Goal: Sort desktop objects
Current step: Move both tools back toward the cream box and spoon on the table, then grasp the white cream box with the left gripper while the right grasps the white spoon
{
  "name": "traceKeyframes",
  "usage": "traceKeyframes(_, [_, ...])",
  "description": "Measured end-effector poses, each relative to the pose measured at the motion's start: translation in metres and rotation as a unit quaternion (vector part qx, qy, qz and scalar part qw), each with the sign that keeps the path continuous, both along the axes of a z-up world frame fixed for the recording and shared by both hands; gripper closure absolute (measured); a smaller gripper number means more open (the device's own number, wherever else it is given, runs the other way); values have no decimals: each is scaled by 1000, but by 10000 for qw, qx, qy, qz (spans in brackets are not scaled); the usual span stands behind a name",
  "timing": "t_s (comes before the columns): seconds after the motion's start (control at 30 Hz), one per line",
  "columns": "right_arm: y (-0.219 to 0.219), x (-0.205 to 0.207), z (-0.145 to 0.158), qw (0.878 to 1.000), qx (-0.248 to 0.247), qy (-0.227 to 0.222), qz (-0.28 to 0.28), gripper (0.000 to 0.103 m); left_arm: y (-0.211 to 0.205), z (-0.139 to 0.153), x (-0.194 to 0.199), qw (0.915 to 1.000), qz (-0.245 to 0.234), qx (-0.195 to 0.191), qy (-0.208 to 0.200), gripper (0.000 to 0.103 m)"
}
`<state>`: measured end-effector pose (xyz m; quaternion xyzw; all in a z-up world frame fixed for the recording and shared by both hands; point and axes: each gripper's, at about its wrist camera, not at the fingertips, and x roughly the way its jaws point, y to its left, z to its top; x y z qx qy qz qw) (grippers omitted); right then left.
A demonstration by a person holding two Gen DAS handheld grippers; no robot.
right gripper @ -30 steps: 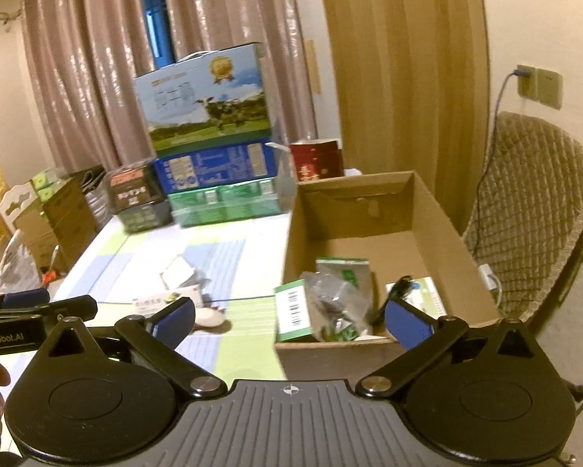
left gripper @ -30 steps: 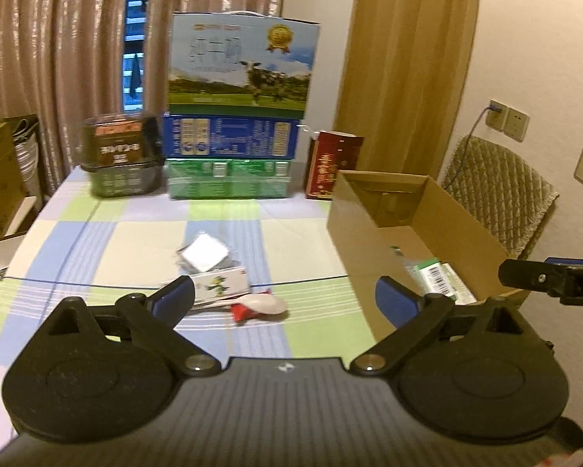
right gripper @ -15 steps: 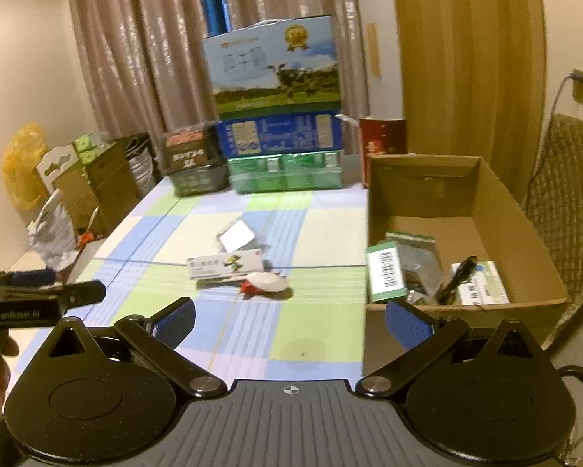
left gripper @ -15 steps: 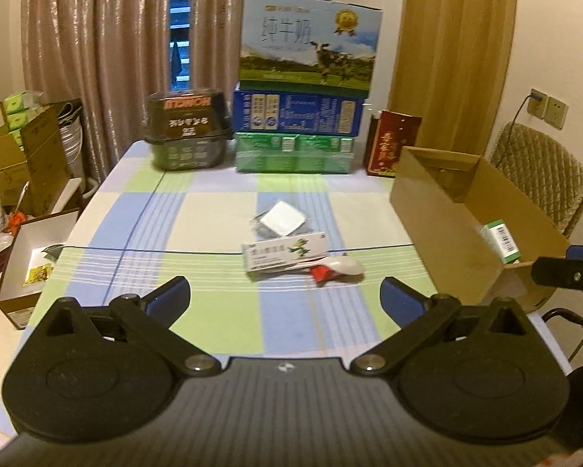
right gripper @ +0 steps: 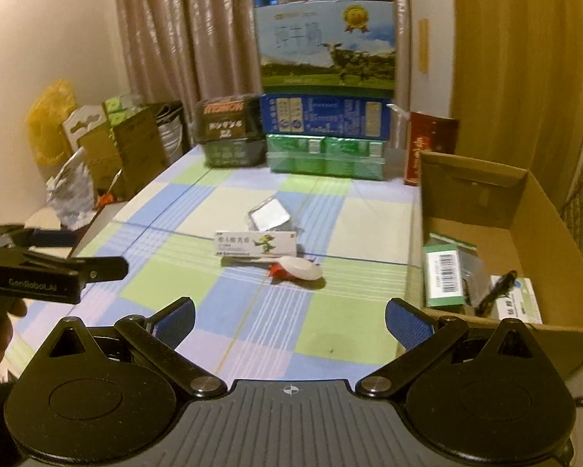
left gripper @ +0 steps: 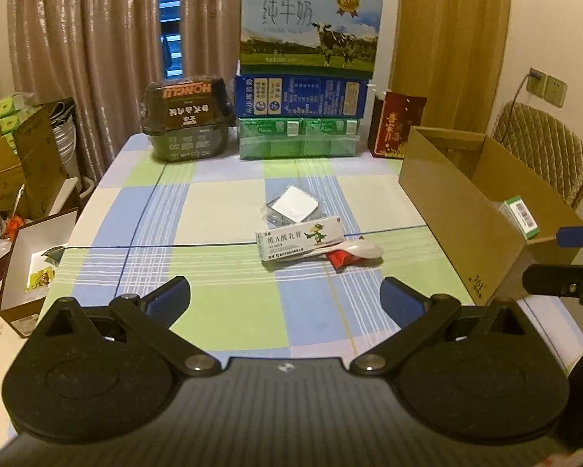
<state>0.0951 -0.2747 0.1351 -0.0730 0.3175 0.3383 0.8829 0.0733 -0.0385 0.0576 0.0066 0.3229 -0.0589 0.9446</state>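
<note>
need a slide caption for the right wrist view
Open right hand-held gripper faces ointment box, spoon and cardboard box.

Stacked milk cartons (left gripper: pixel 307 62) (before curtains (left gripper: pixel 81 39))

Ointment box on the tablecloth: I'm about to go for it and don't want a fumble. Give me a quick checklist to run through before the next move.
1. Left gripper open and empty: ok.
2. Right gripper open and empty: ok.
3. Ointment box in plain view of both cameras, nothing on top of it: ok.
4. Ointment box clear of neighbours: not ok; the white spoon lies against its near edge and a foil packet sits right behind it.
5. Cardboard box open with free floor space: ok.
6. Whether the spoon handle runs under the ointment box: cannot tell.
</note>
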Motion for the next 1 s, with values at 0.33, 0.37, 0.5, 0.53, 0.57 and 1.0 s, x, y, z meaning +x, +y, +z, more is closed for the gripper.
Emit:
traceKeyframes(0.33, [27,14,-29,9987,-334,3,393,2,8,-26,22,9995,-236,88,211,1])
traceKeyframes(0.37, [30,16,-32,9984,-367,7,420,2,9,-29,25,9994,-241,109,231,1])
traceKeyframes(0.5, [43,27,-47,9967,-617,-68,528,2,16,-40,41,9992,-196,66,334,1])
traceKeyframes(0.53, [47,31,-51,9961,-685,-78,556,2,18,-43,45,9992,-189,59,352,1])
traceKeyframes(0.57, [50,35,-55,9954,-750,-89,583,2,20,-45,50,9991,-186,62,363,1])
traceKeyframes(1.0, [110,108,-79,9618,-1945,-108,1925,12,12,-77,125,9852,-1412,756,614,3])
